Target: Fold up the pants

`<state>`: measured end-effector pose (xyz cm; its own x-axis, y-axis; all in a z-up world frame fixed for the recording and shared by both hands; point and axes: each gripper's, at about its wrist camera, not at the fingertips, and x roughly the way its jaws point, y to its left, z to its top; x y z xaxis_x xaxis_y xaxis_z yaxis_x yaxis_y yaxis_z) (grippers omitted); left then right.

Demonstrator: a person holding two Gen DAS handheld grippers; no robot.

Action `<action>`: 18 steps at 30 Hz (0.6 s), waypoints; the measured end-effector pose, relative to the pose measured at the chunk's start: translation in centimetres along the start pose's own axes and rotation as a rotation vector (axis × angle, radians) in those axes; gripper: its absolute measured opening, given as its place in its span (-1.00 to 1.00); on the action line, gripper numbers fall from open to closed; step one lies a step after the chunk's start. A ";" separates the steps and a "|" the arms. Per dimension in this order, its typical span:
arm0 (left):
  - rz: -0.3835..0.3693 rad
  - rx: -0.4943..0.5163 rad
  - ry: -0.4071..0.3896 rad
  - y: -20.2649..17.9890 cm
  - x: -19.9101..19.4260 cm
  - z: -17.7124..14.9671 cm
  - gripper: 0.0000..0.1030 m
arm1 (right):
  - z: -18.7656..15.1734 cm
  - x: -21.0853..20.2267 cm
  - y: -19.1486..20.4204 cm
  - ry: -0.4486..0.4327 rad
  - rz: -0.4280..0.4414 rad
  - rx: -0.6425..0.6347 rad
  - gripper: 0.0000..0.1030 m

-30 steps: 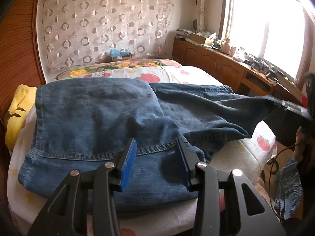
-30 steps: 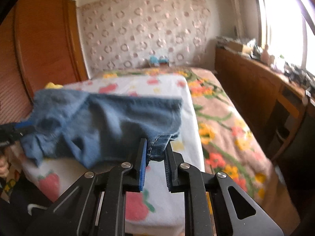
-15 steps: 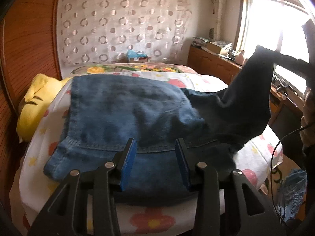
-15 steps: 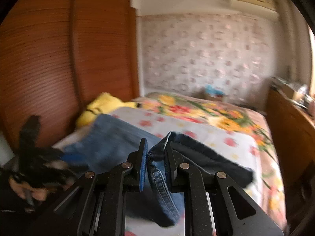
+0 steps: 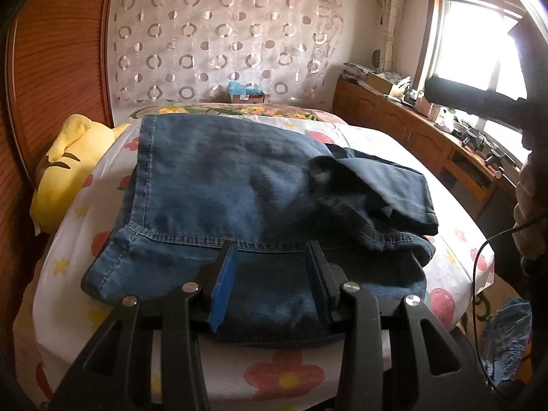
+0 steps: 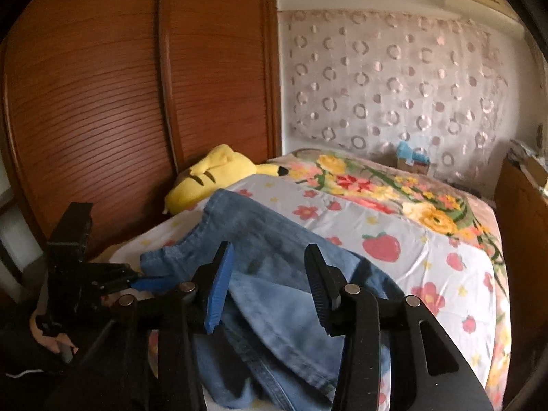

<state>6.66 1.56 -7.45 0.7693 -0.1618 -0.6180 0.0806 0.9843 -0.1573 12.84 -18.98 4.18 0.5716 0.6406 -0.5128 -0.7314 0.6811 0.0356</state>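
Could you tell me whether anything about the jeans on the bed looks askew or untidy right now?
Yes. The folded-over leg lies crooked and bunched on the right side of the jeans, its hem at an angle rather than lined up with the layers beneath. The right gripper, jaws opening, has nothing between them.

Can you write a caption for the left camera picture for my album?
Blue jeans lie folded on a flowery bed, the left tool open over them.

Blue denim pants (image 5: 219, 185) lie folded over on the bed.

Flower-print bed (image 5: 394, 144) with folded jeans (image 5: 222, 185), yellow plush (image 5: 65, 167) beside.
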 end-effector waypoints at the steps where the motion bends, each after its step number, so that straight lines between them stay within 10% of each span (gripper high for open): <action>1: -0.002 0.000 0.001 0.0 0.1 0.0 -0.23 | -0.5 0.1 -0.5 0.012 -0.014 0.008 -0.13; 18: -0.068 0.034 0.010 -1.0 1.2 2.9 -0.23 | -10.0 1.2 -6.6 0.171 -0.140 0.221 0.08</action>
<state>9.28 0.58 -5.81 0.7550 -0.2291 -0.6144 0.1540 0.9727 -0.1735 14.68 -26.26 -5.27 0.5769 0.4786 -0.6619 -0.5406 0.8312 0.1299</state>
